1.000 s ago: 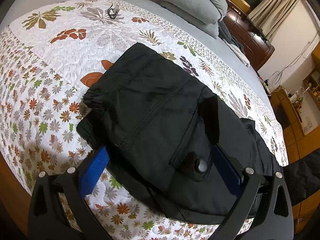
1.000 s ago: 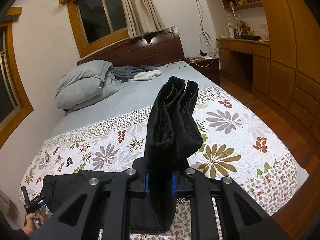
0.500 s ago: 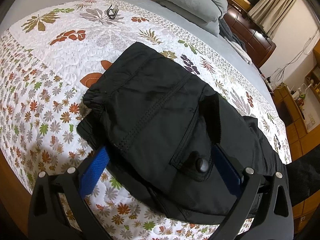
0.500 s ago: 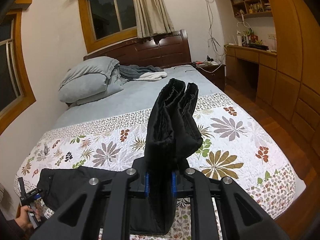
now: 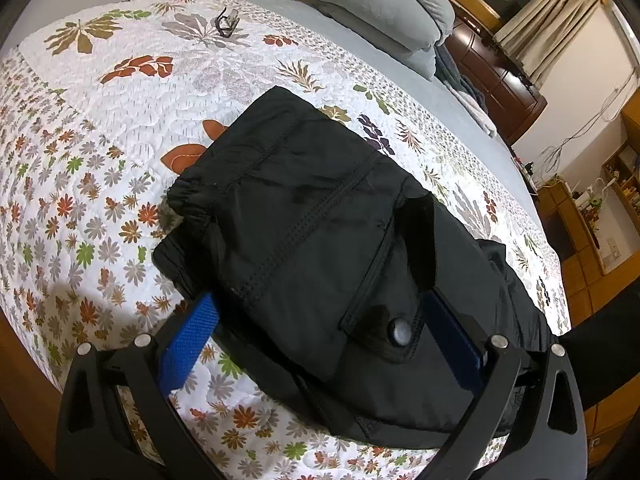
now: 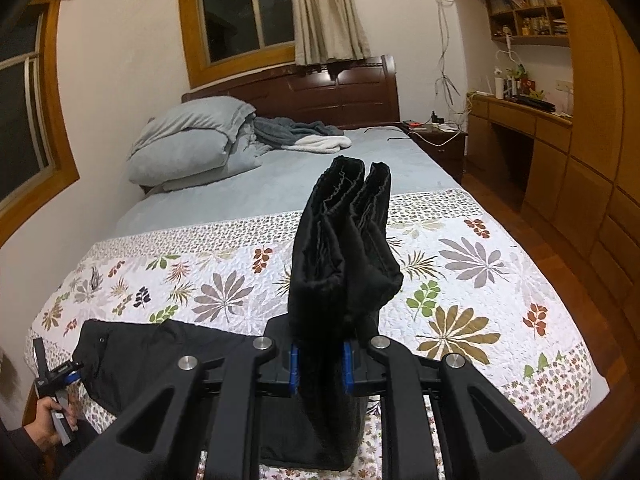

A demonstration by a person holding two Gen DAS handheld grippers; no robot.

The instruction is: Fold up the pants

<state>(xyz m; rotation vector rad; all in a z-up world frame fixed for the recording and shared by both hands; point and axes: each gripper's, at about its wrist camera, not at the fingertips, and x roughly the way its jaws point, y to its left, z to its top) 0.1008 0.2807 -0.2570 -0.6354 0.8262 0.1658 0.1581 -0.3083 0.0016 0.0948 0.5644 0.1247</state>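
Pants (image 5: 320,240), black and already doubled over at the waist end, lie on the flowered quilt (image 5: 120,120) of the bed, and I judge the fold about half made. In my left wrist view the waist part with its snap pocket (image 5: 400,330) sits flat from the centre toward 5 o'clock. My left tongs (image 5: 320,340) stand wide, one blue pad at 7 o'clock on the quilt and the other at 4 o'clock against the cloth, straddling the garment without pinching it. My right tongs (image 6: 320,364) are narrow and clamped on the gathered leg ends (image 6: 344,248), which rise upright toward 12 o'clock in that view, clear of the bed, while the rest of the pants trails down to 8 o'clock where the person's left hand (image 6: 48,428) holds the other handle.

What is left, as I read it: carry the lifted legs over the flat waist part, lay them down, let go and smooth the stack.

As for containers, I see none in use; the wall shelves (image 6: 528,12) at 2 o'clock hold books and small items too small for me to name. Grey pillows (image 6: 192,140) lie at 10 o'clock.
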